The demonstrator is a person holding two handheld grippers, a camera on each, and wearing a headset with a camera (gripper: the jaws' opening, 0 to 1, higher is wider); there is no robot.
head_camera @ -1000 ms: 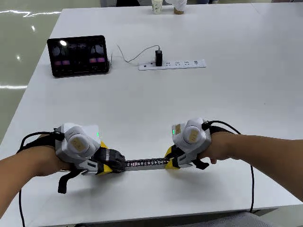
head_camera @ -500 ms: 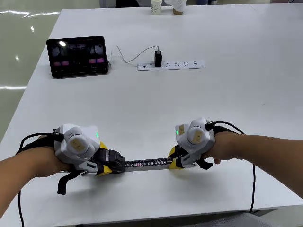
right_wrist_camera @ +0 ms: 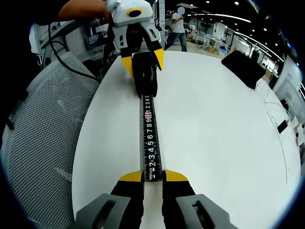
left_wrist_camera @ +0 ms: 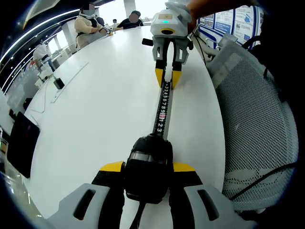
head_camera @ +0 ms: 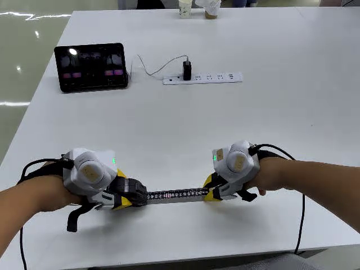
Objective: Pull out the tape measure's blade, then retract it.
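My left gripper (head_camera: pixel 125 194) (left_wrist_camera: pixel 147 167) is shut on the black tape measure case (head_camera: pixel 133 190) (left_wrist_camera: pixel 148 162) near the table's front edge. The case also appears in the right gripper view (right_wrist_camera: pixel 144 74). Its numbered blade (head_camera: pixel 175 194) (left_wrist_camera: pixel 162 108) (right_wrist_camera: pixel 149 140) runs out of the case rightward, low over the table. My right gripper (head_camera: pixel 211 193) (right_wrist_camera: pixel 152 175) is shut on the blade's far end. In the left gripper view that gripper (left_wrist_camera: pixel 167 77) faces me at the blade's tip.
A dark tablet (head_camera: pixel 91 66) stands at the far left. A white power strip (head_camera: pixel 202 77) with a black plug and cable lies behind the work. Cups (head_camera: pixel 185 8) stand at the far edge. The table edge (head_camera: pixel 169 256) runs close below the grippers. A mesh chair (left_wrist_camera: pixel 252 119) sits beside the table.
My right gripper has moved a little further right with the blade's end, so more blade shows between the grippers. The left gripper and case have stayed in place.
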